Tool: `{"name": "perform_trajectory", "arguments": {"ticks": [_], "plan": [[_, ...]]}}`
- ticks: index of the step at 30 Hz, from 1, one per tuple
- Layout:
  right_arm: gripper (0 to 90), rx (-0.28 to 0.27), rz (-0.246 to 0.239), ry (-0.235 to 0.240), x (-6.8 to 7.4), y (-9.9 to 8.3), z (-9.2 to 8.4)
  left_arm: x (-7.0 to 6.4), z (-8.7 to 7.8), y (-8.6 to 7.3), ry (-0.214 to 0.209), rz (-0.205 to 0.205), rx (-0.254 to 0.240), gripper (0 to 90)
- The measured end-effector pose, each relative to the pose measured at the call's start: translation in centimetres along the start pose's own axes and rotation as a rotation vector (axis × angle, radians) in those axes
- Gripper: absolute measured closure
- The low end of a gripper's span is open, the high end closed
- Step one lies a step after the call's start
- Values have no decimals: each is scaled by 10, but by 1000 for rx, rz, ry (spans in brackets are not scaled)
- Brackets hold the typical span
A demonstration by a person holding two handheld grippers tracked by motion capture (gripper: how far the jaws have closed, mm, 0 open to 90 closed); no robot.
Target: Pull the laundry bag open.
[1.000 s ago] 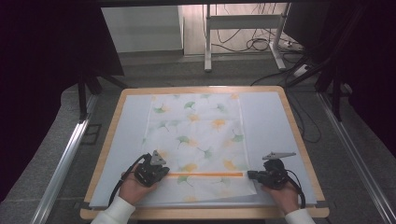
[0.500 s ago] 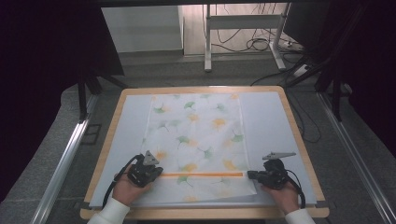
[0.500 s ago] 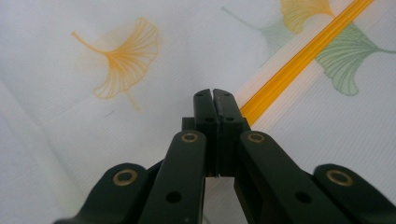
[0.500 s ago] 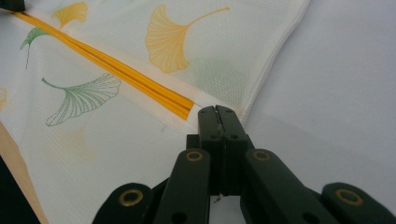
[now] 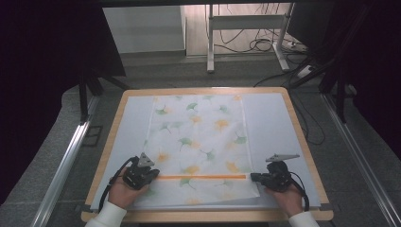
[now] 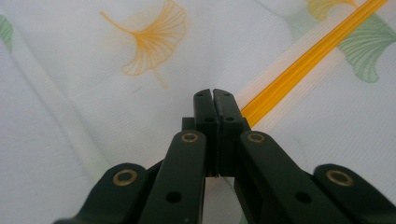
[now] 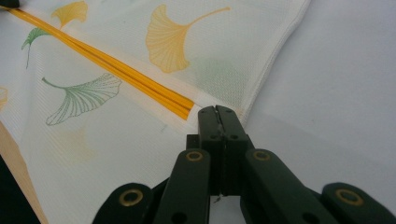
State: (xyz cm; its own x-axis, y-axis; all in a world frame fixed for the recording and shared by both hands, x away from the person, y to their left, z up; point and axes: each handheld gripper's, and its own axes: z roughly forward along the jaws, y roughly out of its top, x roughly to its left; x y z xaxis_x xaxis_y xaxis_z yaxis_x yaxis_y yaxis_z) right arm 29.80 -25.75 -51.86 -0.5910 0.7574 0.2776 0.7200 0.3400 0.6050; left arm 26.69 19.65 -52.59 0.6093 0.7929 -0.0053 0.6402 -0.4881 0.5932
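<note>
left gripper [image 5: 147, 173]: black, brass rivets, grey triangular plate, black cable | right gripper [image 5: 256, 177]: same | sleeves [image 5: 106, 216]: white

The cloth [image 5: 196, 142] spread on the table is a thin, matt white fabric with a fine woven grain, plain to see in both gripper views, printed with flat yellow and green ginkgo leaves. Near its near edge runs a ribbed orange stripe [image 5: 201, 177], slightly raised in look. Under it lies a smooth, matt pale sheet [image 5: 267, 118], and the table's rim [image 5: 203, 90] is light wood with a dull finish. The left gripper [image 6: 214, 95] and right gripper [image 7: 216, 112] have smooth black plastic-looking jaws with a faint sheen and small brass-coloured metal rivets.
</note>
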Motion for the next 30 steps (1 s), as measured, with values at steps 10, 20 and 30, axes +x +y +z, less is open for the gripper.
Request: {"name": "perform_trajectory", "arguments": {"ticks": [10,20,30], "plan": [[898,0,-1,0,0,0,0,7,-5,-7,14,-20,0,900],[897,0,-5,-3,0,0,0,10,-8,-11,17,-32,-5,900],[898,-1,-6,-5,0,0,0,17,-13,-19,24,-55,-9,900]]}}
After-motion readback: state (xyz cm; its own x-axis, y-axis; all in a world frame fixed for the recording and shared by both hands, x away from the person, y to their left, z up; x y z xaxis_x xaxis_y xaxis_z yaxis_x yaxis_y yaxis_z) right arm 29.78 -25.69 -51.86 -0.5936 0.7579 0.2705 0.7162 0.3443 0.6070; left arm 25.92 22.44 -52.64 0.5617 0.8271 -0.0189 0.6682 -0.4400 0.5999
